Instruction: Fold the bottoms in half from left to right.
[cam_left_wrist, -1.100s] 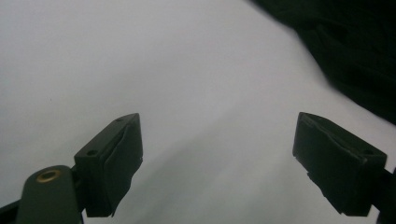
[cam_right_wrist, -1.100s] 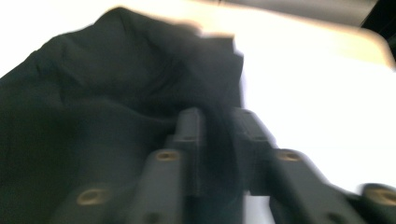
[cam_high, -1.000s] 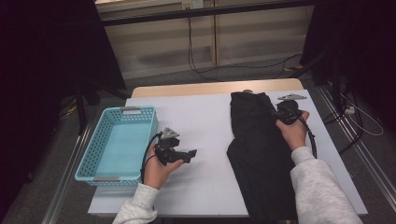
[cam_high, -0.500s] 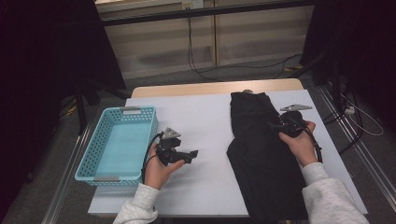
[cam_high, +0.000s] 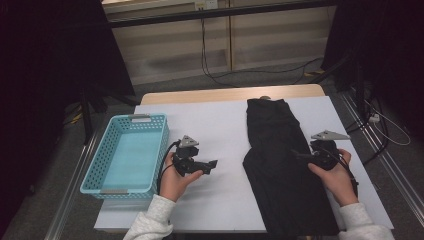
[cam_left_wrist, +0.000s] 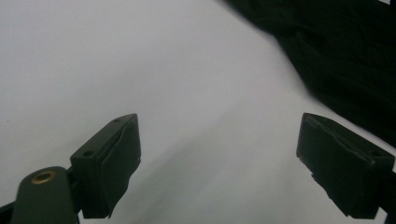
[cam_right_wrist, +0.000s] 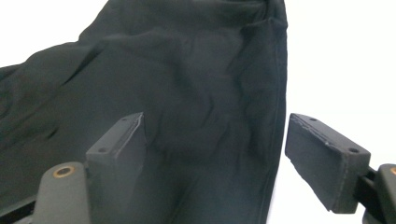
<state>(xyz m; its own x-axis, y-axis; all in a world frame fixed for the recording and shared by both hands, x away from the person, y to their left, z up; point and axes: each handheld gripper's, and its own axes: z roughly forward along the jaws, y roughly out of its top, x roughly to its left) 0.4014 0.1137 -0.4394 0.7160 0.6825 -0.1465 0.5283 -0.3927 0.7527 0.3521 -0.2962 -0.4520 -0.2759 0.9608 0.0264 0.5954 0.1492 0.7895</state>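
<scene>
Garment: a black garment, seemingly trousers, lay flat on the right half of the white tabletop, spread wider at the person's end and narrower at the far end.
Long axis: it ran from the near tabletop edge straight away toward the far edge, roughly in line with the long side of the basket.
Right gripper: it hovered over the garment's right edge about midway along its length, pointing left across the cloth; in the right gripper view the hem seam ran up between the fingers.
Right fingers: they had just been opening and stood wide, with cloth beneath them but nothing pinched.
Left gripper: it rested left of the garment, between it and the basket, pointing toward the garment's left edge, near but apart.
Left fingers: spread wide over bare tabletop, holding nothing; the garment's edge lay ahead and to the upper right in the left gripper view.
Nearer hand: the right, already above the garment.
Likely next: a fresh grip on the right hem, probably to fold across the long axis.
</scene>
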